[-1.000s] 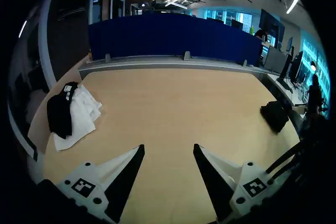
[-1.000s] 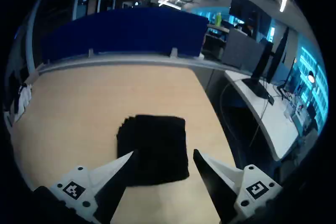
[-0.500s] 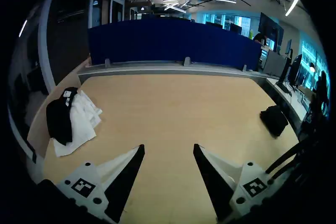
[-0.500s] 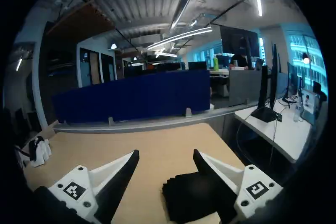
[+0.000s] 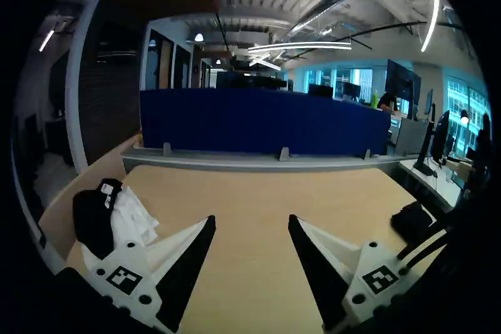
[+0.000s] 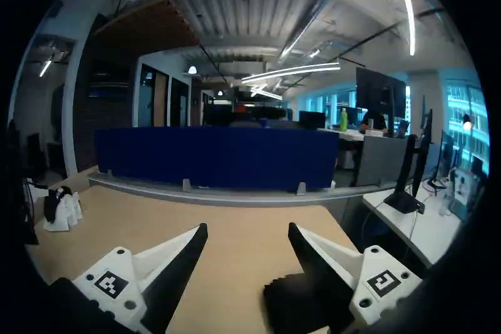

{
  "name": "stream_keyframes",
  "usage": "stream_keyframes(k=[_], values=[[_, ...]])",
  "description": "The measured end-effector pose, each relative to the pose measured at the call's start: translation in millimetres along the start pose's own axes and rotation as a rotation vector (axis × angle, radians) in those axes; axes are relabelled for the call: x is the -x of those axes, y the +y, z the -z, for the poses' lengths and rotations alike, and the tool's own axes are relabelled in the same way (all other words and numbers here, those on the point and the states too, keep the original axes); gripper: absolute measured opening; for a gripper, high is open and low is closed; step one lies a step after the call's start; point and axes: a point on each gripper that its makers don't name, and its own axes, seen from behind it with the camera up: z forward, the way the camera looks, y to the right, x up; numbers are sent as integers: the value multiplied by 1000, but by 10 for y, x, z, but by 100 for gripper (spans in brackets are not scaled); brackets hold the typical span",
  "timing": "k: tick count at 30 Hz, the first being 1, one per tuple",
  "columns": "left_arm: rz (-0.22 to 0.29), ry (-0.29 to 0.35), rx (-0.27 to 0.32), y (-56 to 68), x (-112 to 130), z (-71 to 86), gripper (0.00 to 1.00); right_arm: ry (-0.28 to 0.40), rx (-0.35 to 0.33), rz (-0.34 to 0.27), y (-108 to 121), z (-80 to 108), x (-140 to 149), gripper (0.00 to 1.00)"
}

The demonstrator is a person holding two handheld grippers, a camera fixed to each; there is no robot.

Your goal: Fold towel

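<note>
Towel pile [image 5: 116, 224]: black over white, counter [image 5: 263, 196] far left | folded black towel [image 6: 294, 299]: near right edge | left gripper [image 5: 250, 217], right gripper [image 6: 247, 225]: wide open, empty | risk: a pinch may lift both piled cloths together

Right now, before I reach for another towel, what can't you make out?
1. Folded black towel: in the right gripper view, partly behind a finger of the right tongs and cut by the bottom edge.
2. Cloth pile: in the left gripper view, its near edge sits behind the left tongs; piece count unclear.
</note>
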Motion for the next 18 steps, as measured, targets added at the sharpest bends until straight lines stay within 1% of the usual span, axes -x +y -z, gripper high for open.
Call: stream_keyframes(k=[3,5,6,9,12,18], values=[[2,73,-14,-61,-235,-26,85,30,3,-4,-121,-11,-91,100],[-4,114,-32,-117,-347,-39,86,47,7,-7,-184,-7,-130,100],[-8,132,-40,-141,-396,-44,86,54,9,-8,-213,-6,-147,100],[-28,168,-59,-161,-472,-52,86,69,10,-6,-284,-9,-174,100],[-41,173,-58,-142,-464,-80,86,63,5,-11,-356,-41,-147,100],[-36,185,-58,-182,-443,-129,86,67,6,-34,-482,-116,-178,100]])
